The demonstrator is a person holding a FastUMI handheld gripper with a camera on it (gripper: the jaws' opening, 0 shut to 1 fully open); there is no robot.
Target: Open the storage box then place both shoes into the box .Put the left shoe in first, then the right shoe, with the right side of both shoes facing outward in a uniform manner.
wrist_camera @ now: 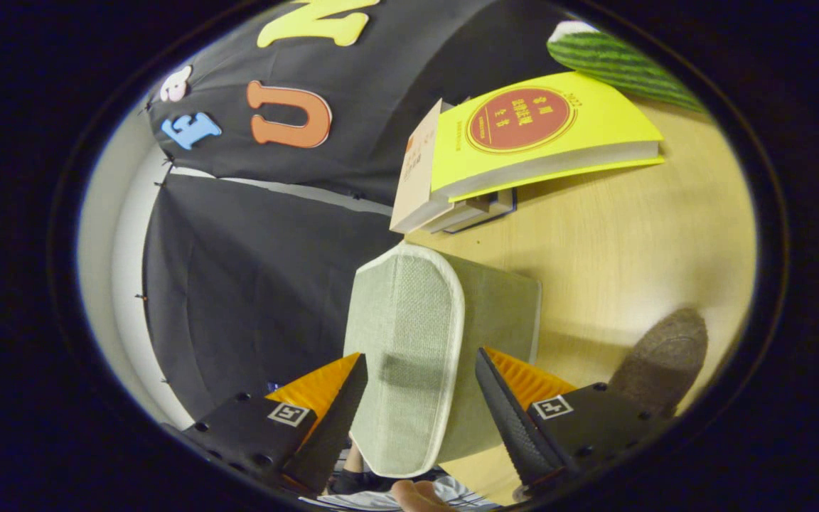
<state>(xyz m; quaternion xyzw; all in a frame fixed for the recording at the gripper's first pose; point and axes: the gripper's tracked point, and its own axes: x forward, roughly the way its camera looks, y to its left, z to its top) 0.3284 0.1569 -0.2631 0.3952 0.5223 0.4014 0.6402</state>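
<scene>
A pale green fabric storage box [495, 313] stands on the wooden table [630, 242], its white-edged lid [406, 320] facing me and closed. A darker patch on the lid [406, 371] lies right between my fingers. My gripper [416, 370] is open, its black fingertips [349, 398] on either side of the lid and close to its edges, with no clear press on it. A brown fuzzy shoe [662, 359] lies on the table beyond the right finger, beside the box.
A stack of books with a yellow one on top [544, 135] sits on the table past the box. A striped green watermelon-like object [616, 64] lies behind the books. A person's hand [416, 496] shows beneath the box.
</scene>
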